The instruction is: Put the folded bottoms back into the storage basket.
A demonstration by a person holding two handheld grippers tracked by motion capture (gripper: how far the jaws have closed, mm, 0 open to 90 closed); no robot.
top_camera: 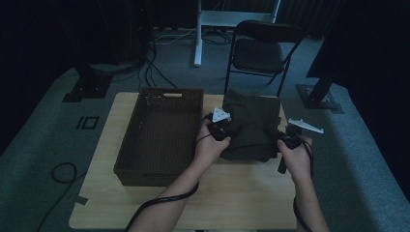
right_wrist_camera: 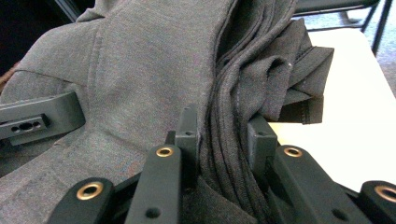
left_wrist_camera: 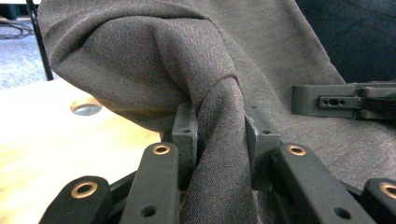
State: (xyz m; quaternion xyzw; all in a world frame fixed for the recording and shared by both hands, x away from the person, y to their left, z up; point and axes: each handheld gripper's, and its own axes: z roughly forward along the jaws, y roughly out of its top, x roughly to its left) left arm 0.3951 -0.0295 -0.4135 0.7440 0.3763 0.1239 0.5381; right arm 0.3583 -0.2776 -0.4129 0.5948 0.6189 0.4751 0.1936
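Beside one basket point(top_camera: 159, 133), two grippers clamp one garment point(top_camera: 251, 126).

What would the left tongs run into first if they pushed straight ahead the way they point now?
More of the folded dark grey garment already clamped in the left tongs: its bunched fold rises directly ahead. Beyond that, depth is unclear.

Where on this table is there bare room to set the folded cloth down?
Bare wood runs along the near edge of the table, in front of the basket and the cloth. The basket's inside looks empty. The far right part is crowded by the cloth, pinched by the left gripper and right gripper.
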